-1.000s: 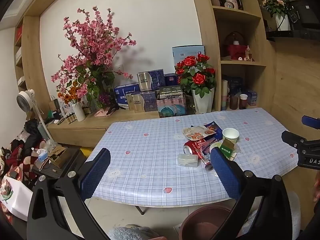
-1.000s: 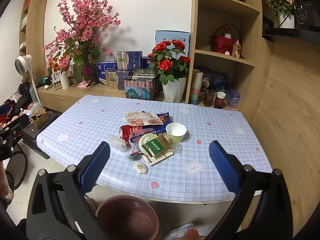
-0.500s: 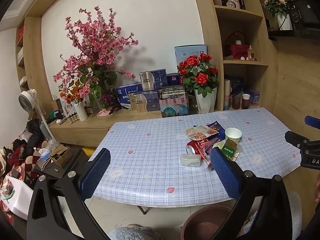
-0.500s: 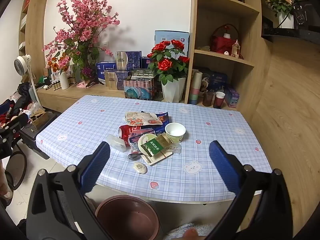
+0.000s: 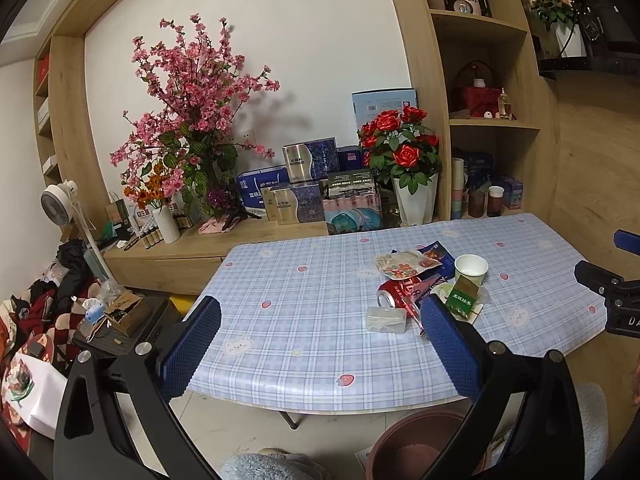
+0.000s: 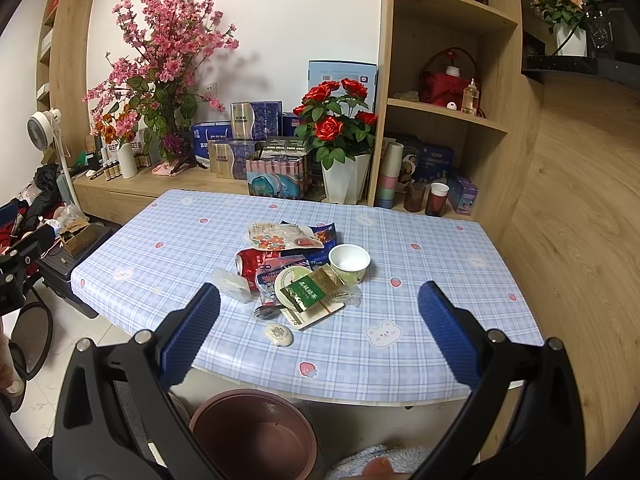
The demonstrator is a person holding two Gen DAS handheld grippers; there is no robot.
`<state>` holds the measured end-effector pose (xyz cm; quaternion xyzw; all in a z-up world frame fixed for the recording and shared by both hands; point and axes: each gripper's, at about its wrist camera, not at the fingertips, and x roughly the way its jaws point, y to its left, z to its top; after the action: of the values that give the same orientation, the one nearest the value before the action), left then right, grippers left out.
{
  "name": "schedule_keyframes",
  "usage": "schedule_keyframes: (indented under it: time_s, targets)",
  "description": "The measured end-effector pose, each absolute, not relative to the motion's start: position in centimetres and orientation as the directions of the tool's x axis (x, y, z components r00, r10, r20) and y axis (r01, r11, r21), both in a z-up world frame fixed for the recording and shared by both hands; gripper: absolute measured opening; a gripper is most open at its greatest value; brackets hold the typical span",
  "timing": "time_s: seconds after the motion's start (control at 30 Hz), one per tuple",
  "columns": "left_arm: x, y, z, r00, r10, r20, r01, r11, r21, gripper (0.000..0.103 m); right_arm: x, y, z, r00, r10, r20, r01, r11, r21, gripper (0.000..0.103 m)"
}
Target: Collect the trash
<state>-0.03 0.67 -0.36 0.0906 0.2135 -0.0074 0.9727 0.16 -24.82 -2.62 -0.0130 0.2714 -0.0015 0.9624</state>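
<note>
Looking across a table [image 6: 420, 240] covered in a blue-and-white checked cloth dotted with strawberries and little bears. Trash pile [image 6: 300, 268] bunched near the middle, toward the near edge: crushed red can [image 6: 250, 262], white paper cup [image 6: 349, 260] standing upright, green tea packet [image 6: 310, 290] lying on a round lid, floral snack wrapper [image 6: 280, 236] behind, clear plastic box [image 6: 232, 282] on the left side of the pile, small round wrapped thing [image 6: 279, 335] lying alone closer to the edge. Brown bin [image 6: 256, 436] down on the floor, just under the near edge of the table.

Right gripper [image 6: 319, 330] hanging over the near edge, blue pads spread wide, nothing between them. Left gripper [image 5: 320, 350] same deal off to the left side of the table, wide apart and empty too, with the same pile showing between its fingers and the bin rim [image 5: 416, 440] below.

Room pretty busy otherwise: low wooden counter [image 6: 132, 184] behind the table, big pink blossom arrangement [image 6: 164, 52], red roses in a white pot [image 6: 340, 120], stacked blue gift boxes [image 6: 248, 136], wooden shelving [image 6: 444, 116] on the right holding jars and a red basket, small white fan [image 6: 42, 128] and a heap of clothes far left.
</note>
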Motion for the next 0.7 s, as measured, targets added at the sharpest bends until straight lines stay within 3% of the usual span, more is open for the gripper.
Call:
schedule_keyframes:
  time_s: [0.7]
  targets:
    - [-0.06,0.74,-0.36,0.907,0.037,-0.420,0.044,0.982,0.183,0.098,0.14,-24.81,-2.66,0.853,-0.010,-0.522,-0.004,1.000,-0.026,0.098]
